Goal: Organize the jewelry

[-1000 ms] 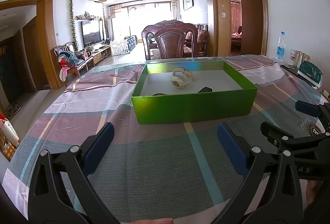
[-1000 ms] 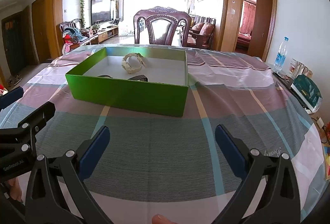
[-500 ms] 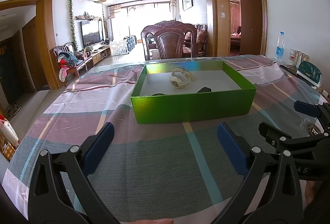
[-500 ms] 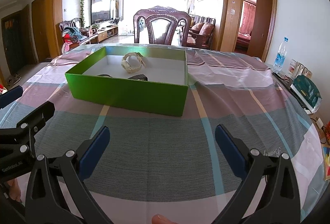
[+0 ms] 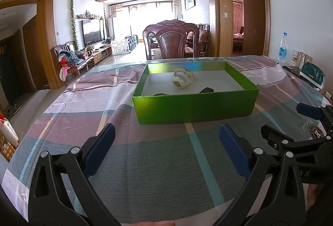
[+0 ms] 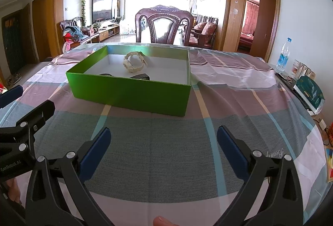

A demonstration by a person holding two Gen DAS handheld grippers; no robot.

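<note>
A green open box (image 5: 193, 107) (image 6: 133, 94) stands on the table ahead of both grippers. A cream watch (image 5: 183, 80) (image 6: 134, 63) lies inside it. Behind the front wall, the tops of dark items (image 5: 206, 90) (image 6: 141, 76) show; the rest is hidden. My left gripper (image 5: 165, 150) is open and empty, low over the cloth in front of the box. My right gripper (image 6: 163, 151) is open and empty, to the right of the left one and also short of the box. Each gripper shows at the edge of the other's view.
The table wears a plaid cloth (image 5: 145, 163). A wooden chair (image 5: 172, 41) stands behind the far edge. A water bottle (image 6: 283, 55), small boxes and a dark green packet (image 6: 309, 89) sit along the right edge.
Almost nothing has changed; both grippers stay open and nearly still, with only a slight drift of the views.
</note>
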